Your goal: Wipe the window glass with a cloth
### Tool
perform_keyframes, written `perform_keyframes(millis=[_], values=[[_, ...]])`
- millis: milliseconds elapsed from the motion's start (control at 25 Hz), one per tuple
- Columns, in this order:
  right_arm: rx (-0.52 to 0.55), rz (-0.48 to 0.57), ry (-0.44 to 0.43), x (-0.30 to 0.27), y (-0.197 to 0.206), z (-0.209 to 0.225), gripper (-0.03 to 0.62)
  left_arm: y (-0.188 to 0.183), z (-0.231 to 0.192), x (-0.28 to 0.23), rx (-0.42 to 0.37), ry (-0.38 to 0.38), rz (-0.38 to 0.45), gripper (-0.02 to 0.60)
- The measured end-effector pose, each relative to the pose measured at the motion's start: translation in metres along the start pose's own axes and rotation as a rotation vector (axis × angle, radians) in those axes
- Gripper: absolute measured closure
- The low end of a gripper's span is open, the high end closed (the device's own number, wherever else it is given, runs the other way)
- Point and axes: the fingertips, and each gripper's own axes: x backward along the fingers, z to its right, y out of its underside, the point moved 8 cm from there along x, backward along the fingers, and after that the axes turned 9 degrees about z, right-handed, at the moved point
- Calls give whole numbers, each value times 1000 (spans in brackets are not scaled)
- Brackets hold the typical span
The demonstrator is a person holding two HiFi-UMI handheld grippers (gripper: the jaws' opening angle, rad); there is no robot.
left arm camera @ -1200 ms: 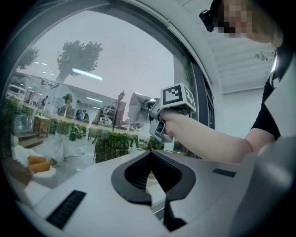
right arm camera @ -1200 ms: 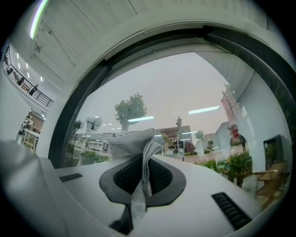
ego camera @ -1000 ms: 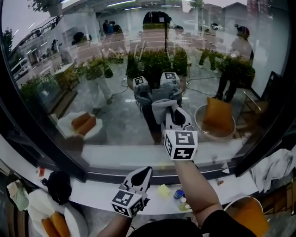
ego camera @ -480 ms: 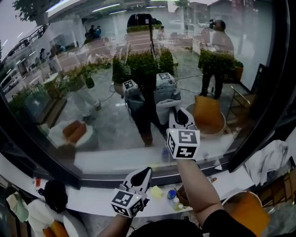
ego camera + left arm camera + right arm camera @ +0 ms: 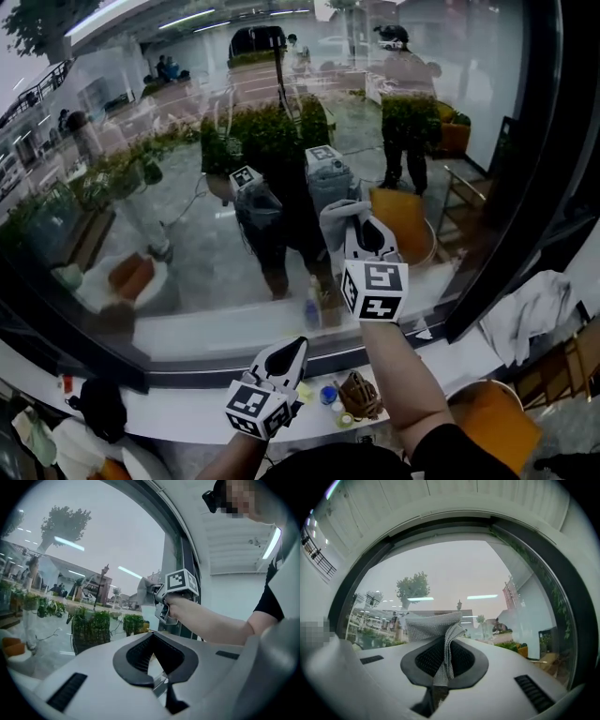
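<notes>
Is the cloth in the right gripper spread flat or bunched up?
Bunched: the grey cloth is pinched in a fold between the right gripper's shut jaws, its top crumpled above them.

Cloth: lower end runs down between the jaws of my right gripper and is lost in the dark slot; from the head view the gripper body covers all but its upper fold, and I cannot tell whether it touches the window glass

Sill, beside my right forearm: blue-topped thing and brown lump, too small to name

Orange seat: cut off by the lower edge

Black bundle, lower left: shape unclear
</notes>
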Motion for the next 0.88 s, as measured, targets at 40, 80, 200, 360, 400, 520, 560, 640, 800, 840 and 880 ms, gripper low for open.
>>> perform_keyframes(millis=[40,80,200,360,400,520,560,640,800,840,880], values=[[3,0,7,2,0,9,557,1,5,-7,1,8,-2,574],[7,0,14,3,0,18,559,2,9,-13,2,15,-5,574],[20,3,37,9,-2,42,559,5,22,-29,6,38,-11,574],[28,3,77,15,-3,78,559,8,36,-51,3,67,-24,574],[29,3,85,16,-2,88,559,9,40,-58,3,73,-28,574],[32,2,108,21,0,116,559,13,52,-77,3,89,-39,574],[31,1,116,22,1,125,559,15,57,-83,3,94,-43,574],[31,-2,132,26,3,143,559,18,65,-95,4,107,-50,574],[36,-11,159,32,10,175,559,25,79,-118,7,129,-61,574],[37,-13,165,34,11,183,559,27,83,-124,8,135,-63,574],[39,-16,171,35,13,192,559,29,87,-130,9,140,-64,574]])
